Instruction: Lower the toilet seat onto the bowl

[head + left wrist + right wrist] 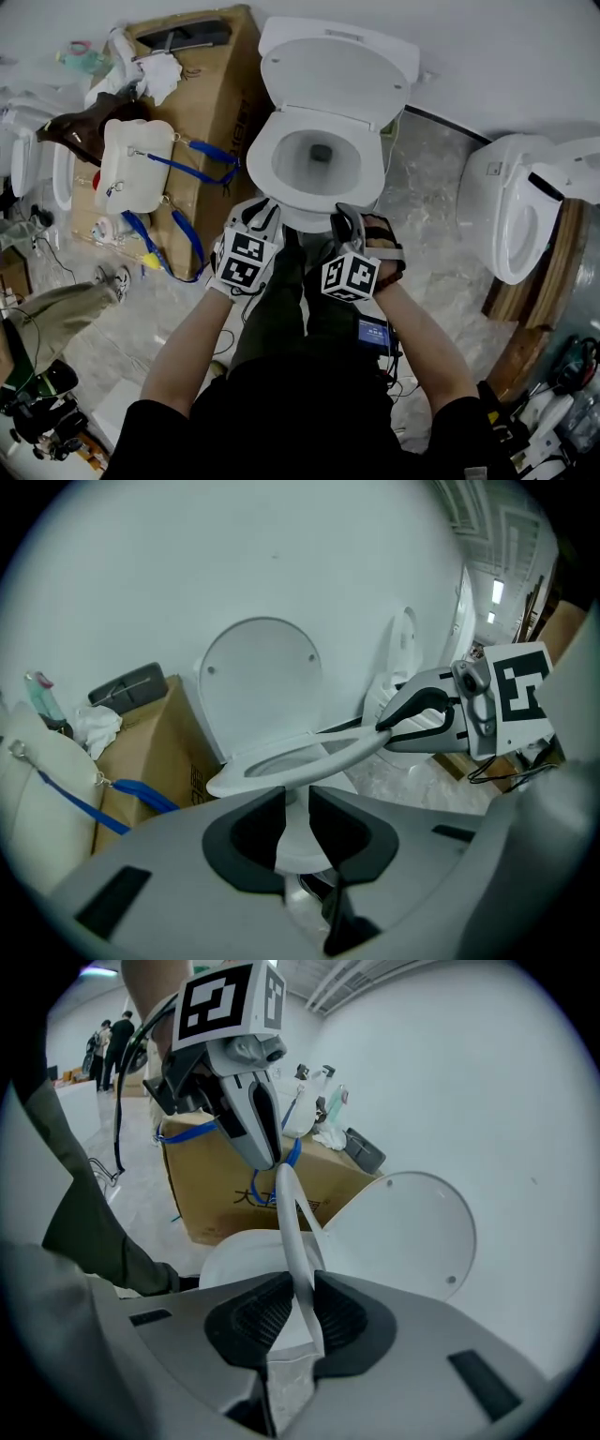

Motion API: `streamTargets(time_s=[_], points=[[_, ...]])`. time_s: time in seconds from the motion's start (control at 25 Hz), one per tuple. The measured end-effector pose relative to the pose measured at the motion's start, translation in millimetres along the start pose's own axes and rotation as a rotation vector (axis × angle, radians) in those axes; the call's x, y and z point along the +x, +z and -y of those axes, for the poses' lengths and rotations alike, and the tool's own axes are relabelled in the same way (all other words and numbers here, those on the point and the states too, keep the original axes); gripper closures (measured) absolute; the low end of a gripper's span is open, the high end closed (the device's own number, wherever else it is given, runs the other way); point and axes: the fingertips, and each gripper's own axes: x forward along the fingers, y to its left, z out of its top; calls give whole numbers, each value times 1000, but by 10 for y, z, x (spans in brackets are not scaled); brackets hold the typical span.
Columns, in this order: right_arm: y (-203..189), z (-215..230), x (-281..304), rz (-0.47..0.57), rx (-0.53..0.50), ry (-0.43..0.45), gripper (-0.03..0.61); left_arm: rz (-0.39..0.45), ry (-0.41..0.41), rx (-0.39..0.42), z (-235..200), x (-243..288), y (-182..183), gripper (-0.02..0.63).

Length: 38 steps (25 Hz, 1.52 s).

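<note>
The white toilet (309, 217) stands against the wall with its lid (330, 82) upright. The toilet seat (260, 161) is low over the bowl; in the left gripper view the seat (309, 761) hangs tilted a little above the rim. My left gripper (265, 208) is at the seat's front left and my right gripper (347, 217) at its front right. The right gripper (302, 1288) is shut on the seat (292, 1232), seen edge-on. At the far end, the left gripper (272, 1162) pinches the same seat. The left gripper (295, 803) has the seat's edge at its tips.
A cardboard box (211, 103) stands left of the toilet, with a white container with blue straps (136, 167) on it. Another toilet (511, 211) sits at the right, a third (23, 159) at the far left. A bystander's leg (56, 314) is lower left.
</note>
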Motion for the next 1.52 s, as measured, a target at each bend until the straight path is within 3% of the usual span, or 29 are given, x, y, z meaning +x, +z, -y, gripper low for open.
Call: streamTargets(time_s=[0.16, 0.24, 0.32, 0.52, 0.64, 1.0, 1.12, 1.32, 1.52], points=[[-40, -151, 15, 3, -16, 5, 494, -3, -12, 23, 116, -12, -121, 541], [-48, -233, 35, 4, -23, 2, 494, 9, -58, -43, 141, 8, -176, 541], [-63, -325, 61, 2, -30, 0, 494, 36, -119, -205, 153, 34, -246, 541], [-154, -516, 151, -5, -9, 14, 489, 150, -257, -738, 62, 105, -399, 541], [-218, -625, 197, -19, -5, 18, 486, 146, -294, -899, 23, 201, -563, 541], [-350, -927, 342, -38, -10, 35, 477, 176, -349, -1147, 21, 372, -887, 536], [-383, -1011, 394, -36, -13, 43, 475, 191, -397, -1257, 23, 465, -939, 437], [-462, -1176, 474, -42, -19, 63, 474, 114, -370, -1255, 74, 696, -1148, 450], [-564, -1353, 595, -57, -8, 73, 469, 108, -344, -1264, 85, 834, -1324, 499]])
